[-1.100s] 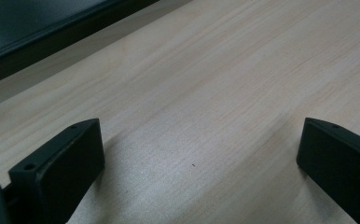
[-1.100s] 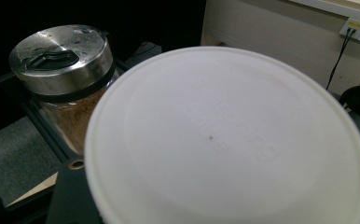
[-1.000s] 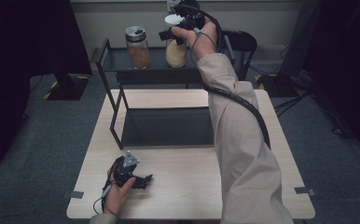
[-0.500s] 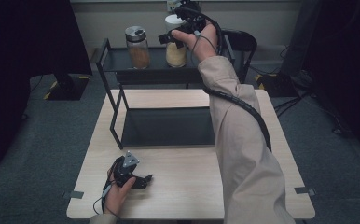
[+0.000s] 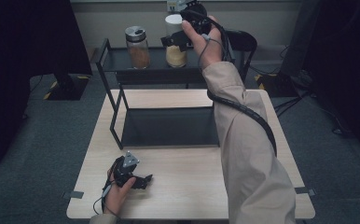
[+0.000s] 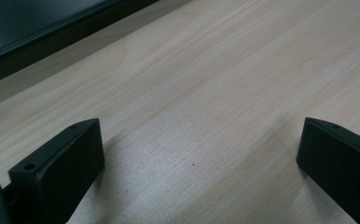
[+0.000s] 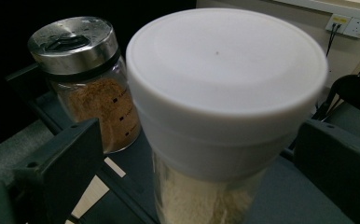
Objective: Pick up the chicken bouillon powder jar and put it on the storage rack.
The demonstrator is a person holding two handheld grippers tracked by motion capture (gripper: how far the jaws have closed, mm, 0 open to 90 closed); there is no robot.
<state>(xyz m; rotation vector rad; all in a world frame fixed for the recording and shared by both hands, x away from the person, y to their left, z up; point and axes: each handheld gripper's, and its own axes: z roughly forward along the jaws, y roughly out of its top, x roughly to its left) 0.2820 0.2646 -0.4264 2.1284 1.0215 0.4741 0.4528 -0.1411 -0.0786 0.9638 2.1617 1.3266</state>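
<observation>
**A:** Two jars were up on the top shelf (image 5: 155, 70) of the black rack at that pt. The white-lidded jar (image 5: 176, 39) w/ pale powder sat toward the right end, and the steel-capped jar (image 5: 137, 46) w/ brown spice stood just beside it on the left, not touching afaict. The right claw (image 5: 180, 41) was at the white-lidded one.

**B:** Was it gripping or already let go?

**A:** Let go, imo. The jaws had just been opening and stood wide either side of the lid in the right gripper view. The white-lidded jar (image 7: 225, 107) was between them, but there was a gap on both sides, so no pad pressing. The jar was upright on the shelf, bearing its own weight.

**B:** So the placing step was basically done?

**A:** Looked that way: release stage, the tail end of putting it on the rack. The next move prob needed a straight pull-back w/ the jaws kept wide, so neither pad clipped the lid or knocked the steel-capped jar (image 7: 87, 79) next door.

**B:** And the other hand?

**A:** The left claw (image 5: 145, 179) lay on the wooden surface (image 5: 192, 186) near the front edge, jaws wide w/ nothing between them, just bare surface (image 6: 206, 102).
</observation>
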